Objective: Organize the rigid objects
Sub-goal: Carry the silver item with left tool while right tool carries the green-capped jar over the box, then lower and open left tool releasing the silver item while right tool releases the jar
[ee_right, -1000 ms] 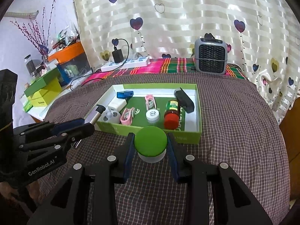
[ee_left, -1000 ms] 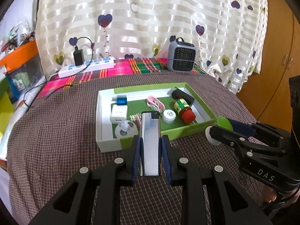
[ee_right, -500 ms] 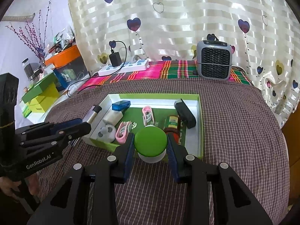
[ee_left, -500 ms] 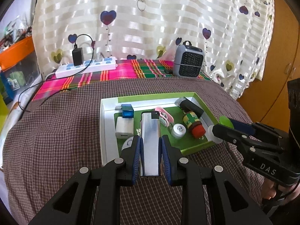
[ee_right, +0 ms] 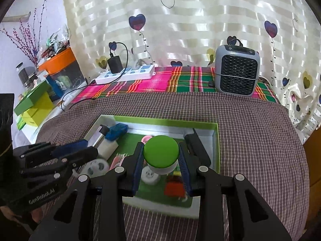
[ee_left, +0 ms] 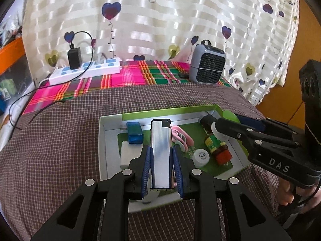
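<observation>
Left wrist view: left tool (ee_left: 161,165) pinched a silver lighter (ee_left: 160,152) with a black cap, held above the near part of the green tray (ee_left: 172,110).
Right wrist view: right tool (ee_right: 161,159) pinched a green-lidded white jar (ee_right: 161,153) over the tray's (ee_right: 217,140) middle.
Writing: "DAS" read on the right tool's body (ee_left: 278,165); "GenRobot.AI" on the left tool's body (ee_right: 41,196).
Tray contents: blue block (ee_left: 135,132), white cube (ee_left: 130,155), pink clips (ee_left: 181,138), white round cap (ee_left: 200,156), red-capped bottle (ee_left: 217,148) with a green-yellow label, text unreadable.
Surface: brown checked cloth (ee_left: 60,140).
Background: grey fan heater (ee_right: 236,72), white power strip (ee_right: 126,74).
</observation>
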